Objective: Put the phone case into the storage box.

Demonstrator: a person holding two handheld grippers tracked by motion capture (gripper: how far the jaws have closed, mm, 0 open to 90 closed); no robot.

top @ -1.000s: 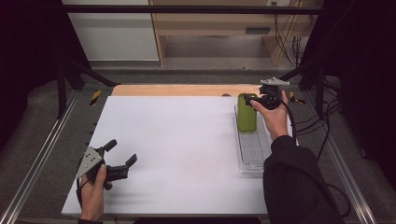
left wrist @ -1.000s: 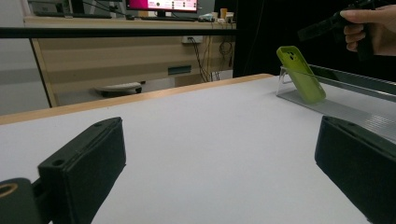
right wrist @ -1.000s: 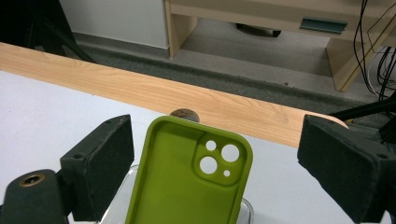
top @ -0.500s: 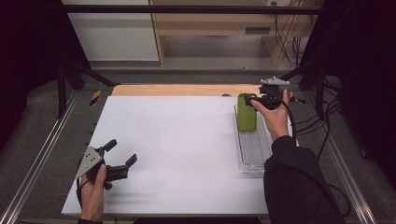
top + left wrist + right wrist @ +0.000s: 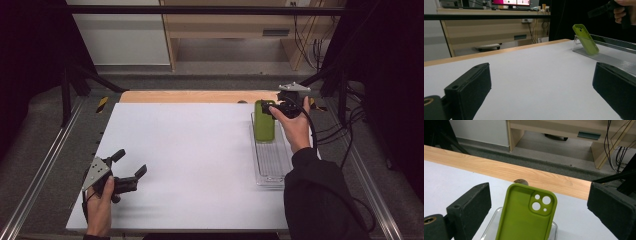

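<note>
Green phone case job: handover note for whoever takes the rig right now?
Right gripper: open, jaws have just been opening; they stand to either side of the case's top, pads clear of it.
Left gripper: open, holding nothing, at the near left of the white table.
Soft lime-green phone case: stands leaning at the far end of the clear ribbed plastic tray on the table's right side, camera cut-out uppermost.
Done: case sits in the tray, released.
Left: probably just draw the right gripper clear without knocking the case over.
</note>
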